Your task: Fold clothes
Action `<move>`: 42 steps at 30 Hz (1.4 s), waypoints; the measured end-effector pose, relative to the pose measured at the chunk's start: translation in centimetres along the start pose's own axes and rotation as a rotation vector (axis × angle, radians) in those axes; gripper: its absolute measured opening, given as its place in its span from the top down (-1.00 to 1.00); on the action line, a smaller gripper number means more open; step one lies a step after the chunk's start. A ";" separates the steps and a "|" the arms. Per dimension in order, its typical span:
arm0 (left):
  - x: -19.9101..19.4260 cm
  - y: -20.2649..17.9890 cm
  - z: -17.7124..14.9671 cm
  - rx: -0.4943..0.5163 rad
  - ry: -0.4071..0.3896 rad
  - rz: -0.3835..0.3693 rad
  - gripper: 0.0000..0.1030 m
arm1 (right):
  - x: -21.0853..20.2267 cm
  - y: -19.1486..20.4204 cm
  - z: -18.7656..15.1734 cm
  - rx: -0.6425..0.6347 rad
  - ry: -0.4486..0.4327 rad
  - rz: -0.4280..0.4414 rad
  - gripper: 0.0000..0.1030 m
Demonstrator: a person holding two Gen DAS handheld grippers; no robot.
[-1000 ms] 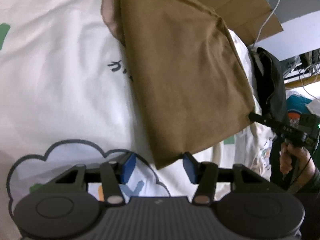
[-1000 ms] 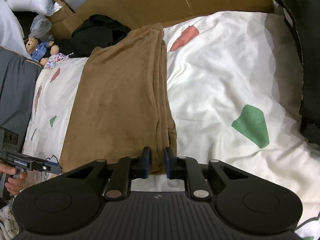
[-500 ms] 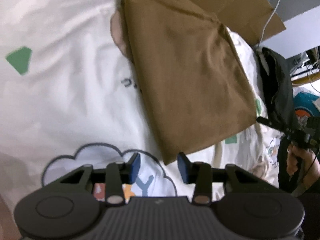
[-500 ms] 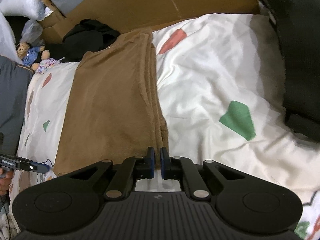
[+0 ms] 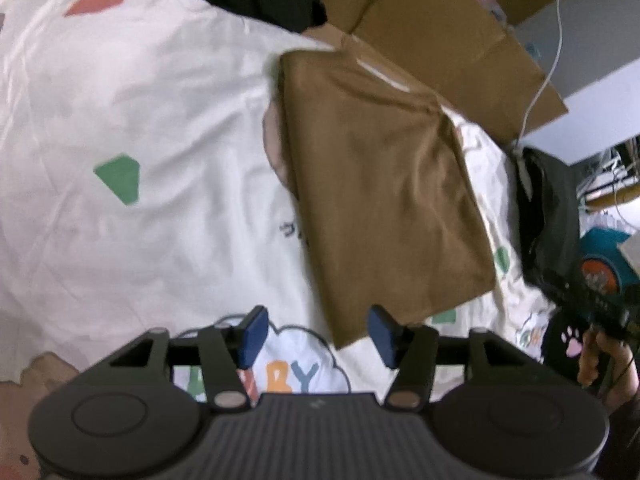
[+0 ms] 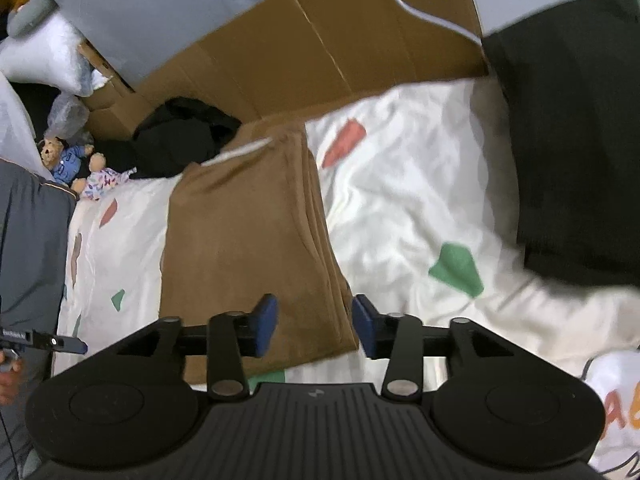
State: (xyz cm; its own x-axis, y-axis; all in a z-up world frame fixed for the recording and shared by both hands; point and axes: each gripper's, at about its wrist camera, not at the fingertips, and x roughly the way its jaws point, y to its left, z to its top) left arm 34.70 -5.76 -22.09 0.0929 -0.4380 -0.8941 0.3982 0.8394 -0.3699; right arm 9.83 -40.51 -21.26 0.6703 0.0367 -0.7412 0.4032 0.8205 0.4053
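A brown garment (image 5: 380, 200) lies folded into a flat rectangle on the white patterned bed sheet (image 5: 120, 100). My left gripper (image 5: 318, 332) hovers above its near corner, jaws opening, and the blue pads (image 5: 254, 334) touch nothing. In the right wrist view the same brown garment (image 6: 248, 240) stretches away from my right gripper (image 6: 314, 324). Its jaws are opening too, and the garment's near right corner lies below the gap, free of the pads. The right gripper (image 5: 592, 304) also shows at the right edge of the left wrist view, held in a hand.
Flattened cardboard (image 6: 320, 48) lines the far side of the bed. A black garment (image 6: 580, 140) lies at the right, more black clothing (image 6: 180, 136) and small stuffed toys (image 6: 68, 160) at the far left. A dark bag (image 5: 548, 208) sits beside the bed.
Both grippers have risen away from the garment, so more of the bed shows. The right gripper, shut at the garment's near corner before, now stands apart. The left narrowed, then widened.
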 end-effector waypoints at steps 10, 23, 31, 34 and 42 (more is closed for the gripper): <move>-3.3 -1.3 2.2 0.036 -0.016 0.046 -0.31 | -3.0 0.8 0.9 0.043 -0.030 -0.006 -0.39; -7.9 -1.9 3.5 0.000 -0.149 0.048 -0.33 | -6.0 1.7 1.7 0.004 -0.062 -0.005 -0.52; -9.4 -1.4 4.3 -0.014 -0.169 0.060 -0.33 | -6.4 2.4 2.6 -0.030 -0.054 -0.003 -0.69; -9.2 -1.4 4.5 -0.001 -0.165 0.055 -0.33 | -6.3 2.5 2.9 -0.039 -0.049 -0.008 -0.74; -8.7 -1.1 5.8 0.015 -0.194 -0.019 -0.35 | -6.3 2.7 3.8 -0.073 -0.056 -0.015 -0.75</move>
State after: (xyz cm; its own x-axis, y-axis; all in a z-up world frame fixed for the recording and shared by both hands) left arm 38.76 -4.78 -12.40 0.2590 -0.5086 -0.8211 0.4152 0.8262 -0.3808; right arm 9.06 -40.72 -13.51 0.6990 -0.0056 -0.7151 0.3682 0.8600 0.3533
